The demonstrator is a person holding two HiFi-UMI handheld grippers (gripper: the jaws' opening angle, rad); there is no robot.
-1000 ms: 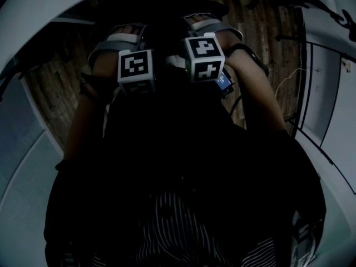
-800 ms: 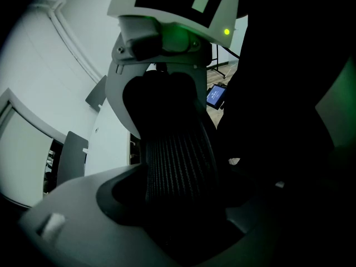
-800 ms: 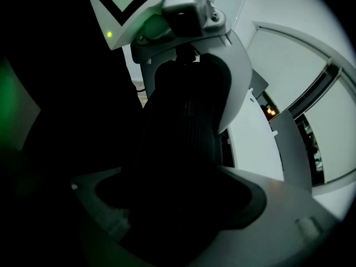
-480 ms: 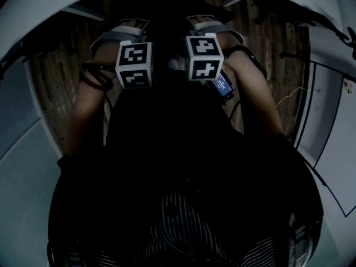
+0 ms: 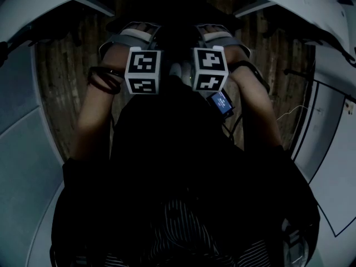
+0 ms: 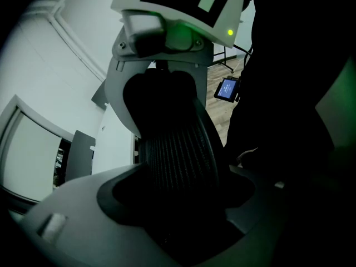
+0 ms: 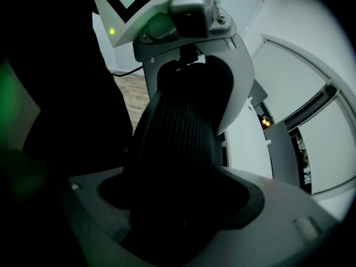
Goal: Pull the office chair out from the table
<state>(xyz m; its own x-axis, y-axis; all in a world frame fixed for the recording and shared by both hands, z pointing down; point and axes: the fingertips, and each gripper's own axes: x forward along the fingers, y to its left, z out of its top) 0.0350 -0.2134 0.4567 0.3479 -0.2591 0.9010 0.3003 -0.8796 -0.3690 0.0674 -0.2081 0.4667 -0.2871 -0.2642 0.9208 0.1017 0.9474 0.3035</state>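
At 9 o'clock in the head view there's wood floor [image 5: 58, 93], with the white tabletop [image 5: 50, 4] curving over it toward 12. The left hand [image 5: 127, 38] sits at about 11 o'clock, a dark band on its wrist, and the left gripper [image 5: 151, 72] shows its marker cube just inside that hand. In the left gripper view a black ribbed part of the office chair [image 6: 178, 154] fills the mouth, with the fingers clamped onto it and the other gripper facing it head-on at 12 o'clock, green light lit. At dead centre of the head view, the chair's dark back [image 5: 172, 138] stands between the two forearms, running up toward the tabletop rim at 12 o'clock. The right gripper [image 5: 201, 70] is just beside the left one, at about 1 o'clock. The right gripper view shows the same ribbed black part [image 7: 178, 143], with the fingers closed on it too. A small lit screen [image 5: 221, 102] hangs just below that gripper. The right forearm [image 5: 261, 110] slants down toward 4 o'clock.
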